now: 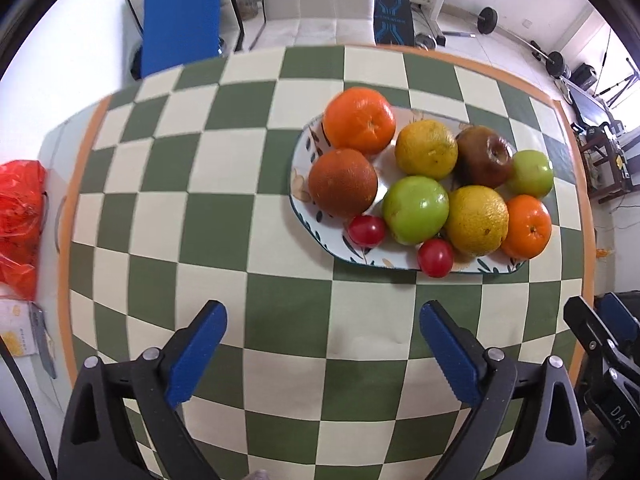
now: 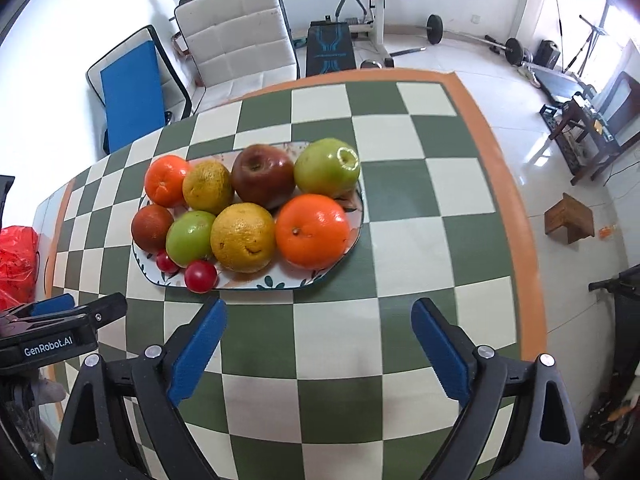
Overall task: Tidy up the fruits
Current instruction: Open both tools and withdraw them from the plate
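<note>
A patterned oval plate point(image 1: 301, 148) point(image 2: 280, 282) sits on the checkered tablecloth, full of fruit: bright oranges point(image 1: 359, 119) point(image 2: 312, 231), yellow-green citrus point(image 1: 426, 149) point(image 2: 243, 237), green apples point(image 1: 415, 209) point(image 2: 327, 167), a dark red apple point(image 1: 485, 156) point(image 2: 263, 176), a brownish-red round fruit point(image 1: 343, 182) point(image 2: 152, 227) and two small red tomatoes point(image 1: 366, 230) point(image 2: 200, 275). My left gripper point(image 1: 322, 320) is open and empty above the cloth, near and left of the plate. My right gripper point(image 2: 318, 316) is open and empty, just in front of the plate's near rim.
A red plastic bag point(image 1: 20, 220) point(image 2: 16, 260) lies at the table's left edge. White chairs point(image 2: 236, 32) stand beyond the far edge. The table's orange border point(image 2: 516, 216) marks the right edge, with a small wooden stool point(image 2: 570, 218) on the floor beyond.
</note>
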{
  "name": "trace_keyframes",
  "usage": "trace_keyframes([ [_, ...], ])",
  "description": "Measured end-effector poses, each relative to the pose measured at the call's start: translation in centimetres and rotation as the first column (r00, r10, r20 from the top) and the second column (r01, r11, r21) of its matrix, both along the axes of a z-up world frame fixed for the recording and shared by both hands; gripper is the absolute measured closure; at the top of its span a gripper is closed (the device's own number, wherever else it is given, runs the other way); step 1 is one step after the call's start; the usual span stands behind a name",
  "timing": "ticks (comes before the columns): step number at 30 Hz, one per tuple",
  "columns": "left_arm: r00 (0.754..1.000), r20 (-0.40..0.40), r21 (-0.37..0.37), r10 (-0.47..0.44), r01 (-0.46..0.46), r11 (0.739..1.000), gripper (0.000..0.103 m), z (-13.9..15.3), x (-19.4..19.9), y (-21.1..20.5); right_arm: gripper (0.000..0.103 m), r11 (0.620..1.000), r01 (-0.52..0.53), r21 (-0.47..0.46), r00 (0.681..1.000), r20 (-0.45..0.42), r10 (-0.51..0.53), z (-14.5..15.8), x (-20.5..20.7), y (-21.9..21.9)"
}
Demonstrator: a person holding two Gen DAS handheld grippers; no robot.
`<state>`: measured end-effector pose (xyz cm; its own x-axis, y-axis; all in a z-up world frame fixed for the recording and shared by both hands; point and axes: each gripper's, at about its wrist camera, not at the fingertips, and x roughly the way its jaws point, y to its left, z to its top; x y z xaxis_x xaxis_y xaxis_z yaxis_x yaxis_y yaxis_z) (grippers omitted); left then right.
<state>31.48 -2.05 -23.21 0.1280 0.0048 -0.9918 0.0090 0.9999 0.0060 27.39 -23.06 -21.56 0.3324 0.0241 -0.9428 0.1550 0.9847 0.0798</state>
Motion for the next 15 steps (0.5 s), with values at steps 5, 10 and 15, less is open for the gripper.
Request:
trace_keyframes([
  [5,0.999,0.048,0.007,-0.004,0.003,1.000,0.004,2.0,-0.6,-0.2,0.007,1.000,-0.006,-0.019,1.000,0.023,0.007,1.7,-0.7,-0.1],
  [10,0.992,0.123,0.052,-0.032,0.026,0.998,0.004,5.1,-2.2,-0.8,0.007,0.999,-0.010,-0.036,0.999,0.048,0.012,3.9,-1.9,-0.2],
  [15,0.981,0.188,0.067,-0.037,0.025,0.997,0.004,8.5,-4.3,-0.7,0.007,0.999,-0.014,-0.047,0.996,0.092,0.018,7.3,-3.8,-0.1],
])
